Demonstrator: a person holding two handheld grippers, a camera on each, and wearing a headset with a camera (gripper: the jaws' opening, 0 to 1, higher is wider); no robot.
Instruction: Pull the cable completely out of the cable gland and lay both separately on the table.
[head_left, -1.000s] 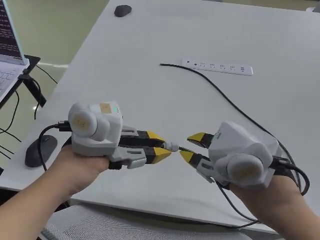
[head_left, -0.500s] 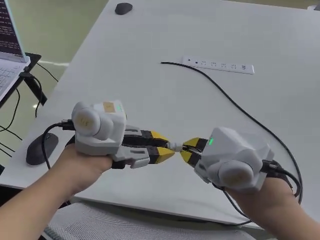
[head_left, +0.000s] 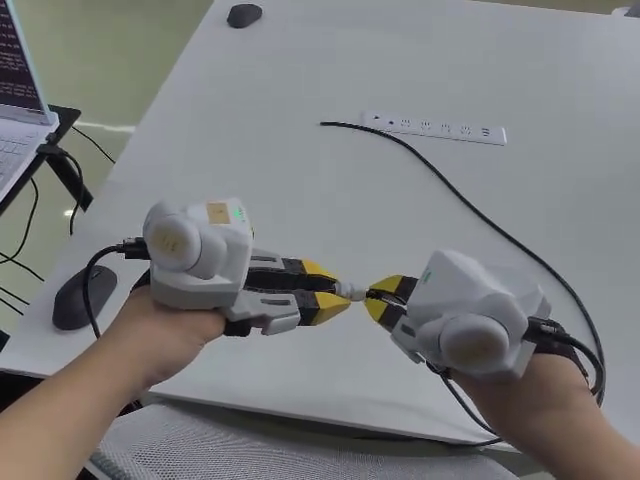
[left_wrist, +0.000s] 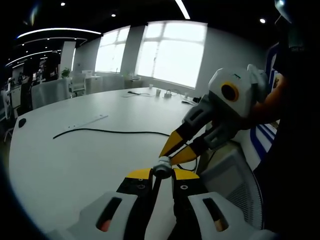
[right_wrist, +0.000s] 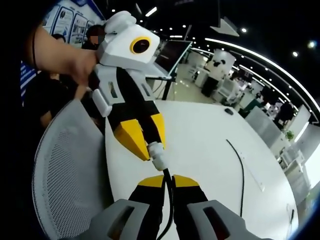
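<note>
Above the near edge of a white table (head_left: 300, 180), two handheld grippers with yellow-tipped black jaws meet nose to nose. The left gripper (head_left: 338, 294) has its jaws clamped on one small white plastic cable gland (head_left: 347, 292), held in the air. The right gripper (head_left: 375, 297) has its jaws pressed together on one thin black cable (right_wrist: 168, 192), which runs straight out of the cable gland. Cable and gland are joined, held over the tabletop between the two tools.

Farther back on the table lie one long white power strip (head_left: 435, 131) and one long black cord (head_left: 470, 205). The cord curves from beside the strip toward the right edge. Both are well apart from the grippers. One black computer mouse (head_left: 243, 15) sits near the far edge. One open laptop (head_left: 15, 70) stands off to the left, beside the table. One grey mesh chair seat (head_left: 300, 455) is below the person's arms.
</note>
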